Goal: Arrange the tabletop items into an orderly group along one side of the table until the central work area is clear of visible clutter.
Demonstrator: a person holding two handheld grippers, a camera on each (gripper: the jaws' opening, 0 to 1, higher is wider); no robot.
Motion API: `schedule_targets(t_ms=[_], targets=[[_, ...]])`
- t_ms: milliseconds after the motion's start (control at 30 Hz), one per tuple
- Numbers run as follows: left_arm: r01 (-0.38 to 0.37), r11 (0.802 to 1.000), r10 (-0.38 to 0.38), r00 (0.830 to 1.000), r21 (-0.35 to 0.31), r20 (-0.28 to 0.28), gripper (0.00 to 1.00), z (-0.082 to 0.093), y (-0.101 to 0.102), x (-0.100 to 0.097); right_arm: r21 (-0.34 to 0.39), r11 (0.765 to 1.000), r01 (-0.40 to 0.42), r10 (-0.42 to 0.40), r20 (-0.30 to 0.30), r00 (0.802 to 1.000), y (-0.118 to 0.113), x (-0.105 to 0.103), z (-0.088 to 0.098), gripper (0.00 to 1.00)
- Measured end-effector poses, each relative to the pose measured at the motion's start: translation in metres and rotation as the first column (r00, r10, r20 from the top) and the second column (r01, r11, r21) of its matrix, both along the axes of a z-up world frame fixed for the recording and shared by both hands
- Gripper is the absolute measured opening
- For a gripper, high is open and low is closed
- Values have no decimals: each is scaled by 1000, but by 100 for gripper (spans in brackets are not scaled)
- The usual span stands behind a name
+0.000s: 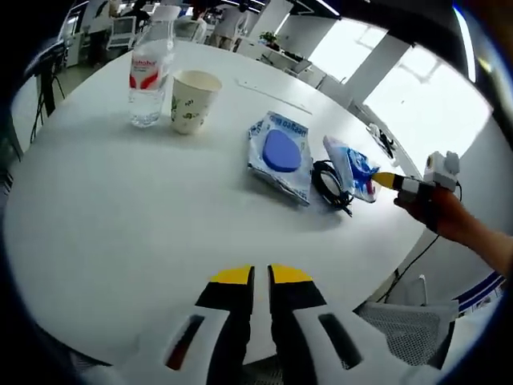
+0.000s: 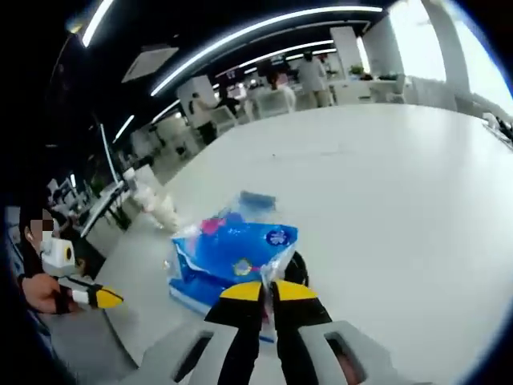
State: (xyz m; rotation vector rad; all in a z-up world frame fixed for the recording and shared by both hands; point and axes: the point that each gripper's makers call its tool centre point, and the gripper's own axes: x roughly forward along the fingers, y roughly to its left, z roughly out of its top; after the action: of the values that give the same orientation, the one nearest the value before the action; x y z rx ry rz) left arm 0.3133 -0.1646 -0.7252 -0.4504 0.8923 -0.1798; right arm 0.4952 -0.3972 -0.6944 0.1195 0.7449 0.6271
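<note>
My right gripper (image 2: 267,290) pinches the crinkled blue plastic tissue pack (image 2: 228,258) near the edge of the round white desk (image 2: 385,200), a coiled black cable (image 1: 329,183) touching it. Beside them lies a flat blue-and-white wipes packet (image 1: 280,154); a clear water bottle (image 1: 150,76) and a patterned paper cup (image 1: 192,100) stand together farther along. My left gripper (image 1: 261,277) hovers with its jaws pressed together.

Glossy plastic tissue packs (image 1: 280,156), clear plastic bottle (image 1: 150,74), paper cup (image 1: 192,100), smooth white table (image 1: 120,216).
</note>
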Motion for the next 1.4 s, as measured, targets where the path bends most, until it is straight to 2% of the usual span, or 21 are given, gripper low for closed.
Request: schedule_targets(t_ms=[467, 700, 1000, 1233, 1400], targets=[[-68, 998, 68, 998, 15, -12, 3, 1, 12, -5, -71, 996, 60, -60, -3, 998, -35, 71, -6, 2], [-87, 996, 87, 996, 15, -15, 4, 1, 12, -6, -93, 994, 65, -67, -13, 998, -40, 101, -13, 2], [-95, 995, 95, 995, 16, -24, 4, 1, 8, -4, -128, 991, 40, -45, -35, 998, -36, 113, -20, 4], [-90, 996, 91, 995, 24, -47, 4, -4, 5, -6, -142, 990, 16, -28, -83, 996, -39, 114, -36, 5], [-91, 996, 92, 994, 16, -54, 4, -5, 2, -4, -139, 990, 10, -23, -98, 995, -41, 113, -39, 7]])
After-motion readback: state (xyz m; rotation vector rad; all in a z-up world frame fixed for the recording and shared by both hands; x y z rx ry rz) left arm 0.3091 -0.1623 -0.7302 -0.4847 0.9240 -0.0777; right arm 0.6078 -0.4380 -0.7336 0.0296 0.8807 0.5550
